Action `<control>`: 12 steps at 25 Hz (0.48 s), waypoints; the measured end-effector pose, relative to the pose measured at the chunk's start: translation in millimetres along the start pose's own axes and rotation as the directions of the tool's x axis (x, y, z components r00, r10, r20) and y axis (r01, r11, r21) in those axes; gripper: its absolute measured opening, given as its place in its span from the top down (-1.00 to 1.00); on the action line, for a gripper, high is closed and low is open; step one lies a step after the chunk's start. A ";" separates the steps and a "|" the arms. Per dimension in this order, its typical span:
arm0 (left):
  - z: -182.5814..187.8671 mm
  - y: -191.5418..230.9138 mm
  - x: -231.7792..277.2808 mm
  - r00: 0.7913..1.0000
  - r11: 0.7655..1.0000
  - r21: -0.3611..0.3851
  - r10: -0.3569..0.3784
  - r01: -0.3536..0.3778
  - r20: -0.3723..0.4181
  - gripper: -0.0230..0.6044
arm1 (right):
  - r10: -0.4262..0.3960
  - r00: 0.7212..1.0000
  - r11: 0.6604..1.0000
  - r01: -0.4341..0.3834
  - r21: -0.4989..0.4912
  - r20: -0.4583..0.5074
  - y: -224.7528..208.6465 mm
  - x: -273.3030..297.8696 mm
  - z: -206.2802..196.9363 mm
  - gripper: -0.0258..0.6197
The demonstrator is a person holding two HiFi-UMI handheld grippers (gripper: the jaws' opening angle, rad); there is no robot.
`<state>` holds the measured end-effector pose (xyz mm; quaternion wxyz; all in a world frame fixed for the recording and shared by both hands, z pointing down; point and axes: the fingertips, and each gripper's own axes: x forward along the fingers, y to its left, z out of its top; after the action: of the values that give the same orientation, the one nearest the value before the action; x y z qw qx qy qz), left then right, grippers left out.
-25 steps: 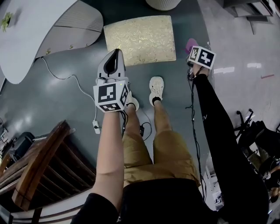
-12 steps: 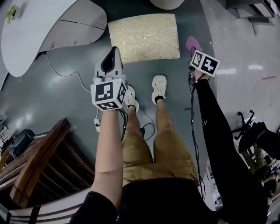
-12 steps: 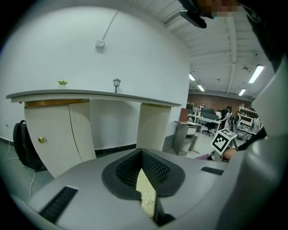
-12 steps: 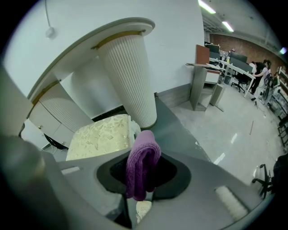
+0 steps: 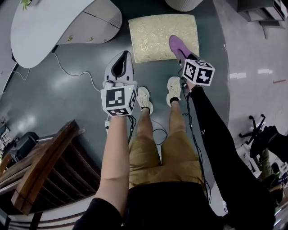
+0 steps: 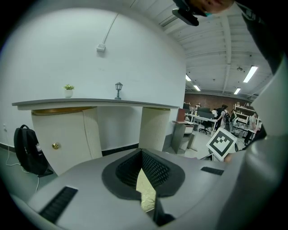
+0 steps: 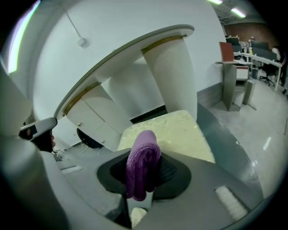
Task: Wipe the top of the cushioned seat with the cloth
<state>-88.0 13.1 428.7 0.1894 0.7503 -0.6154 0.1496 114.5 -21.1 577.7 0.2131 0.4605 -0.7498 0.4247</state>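
Note:
The cushioned seat (image 5: 155, 33) is a low square stool with a gold patterned top, standing on the dark floor ahead of the person's feet. The purple cloth (image 5: 177, 46) hangs over the seat's right part, and my right gripper (image 5: 183, 57) is shut on it. In the right gripper view the cloth (image 7: 143, 162) drapes out of the jaws, with the seat (image 7: 182, 130) just beyond. My left gripper (image 5: 122, 55) hovers left of the seat's near corner with its jaws together and nothing in them. A sliver of the seat (image 6: 146, 191) shows in the left gripper view.
A white curved counter (image 5: 49, 27) stands to the left, and a ribbed round base (image 5: 189, 4) behind the seat. A cable (image 5: 74, 80) runs across the floor. A wooden chair (image 5: 40, 170) is at the near left. The person's shoes (image 5: 174, 86) are close to the seat.
My right gripper has carried the purple cloth leftward from beside the seat to over its right part. The left gripper has kept its place near the seat's left corner.

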 end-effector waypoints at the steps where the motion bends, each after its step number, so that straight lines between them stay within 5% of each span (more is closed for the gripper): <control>1: -1.1 5.7 -6.2 1.000 1.000 -0.004 0.001 -0.001 -0.002 0.93 | 0.034 0.999 0.999 -0.034 -0.006 -0.020 21.1 6.1 -10.3 0.67; 8: -6.3 38.1 -36.4 1.000 1.000 -0.025 0.000 0.000 0.002 0.93 | 0.251 0.958 0.968 -0.251 0.019 -0.140 154.6 42.1 -64.4 0.67; 12: -10.0 51.0 -49.2 1.000 0.999 -0.038 0.006 -0.006 0.002 0.93 | 0.268 0.940 0.963 -0.256 0.081 -0.210 187.0 65.7 -86.7 0.67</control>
<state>-147.6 51.8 420.2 0.2026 0.7449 -0.6206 0.1376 -86.6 58.0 589.5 0.2239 0.3122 -0.7647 0.5172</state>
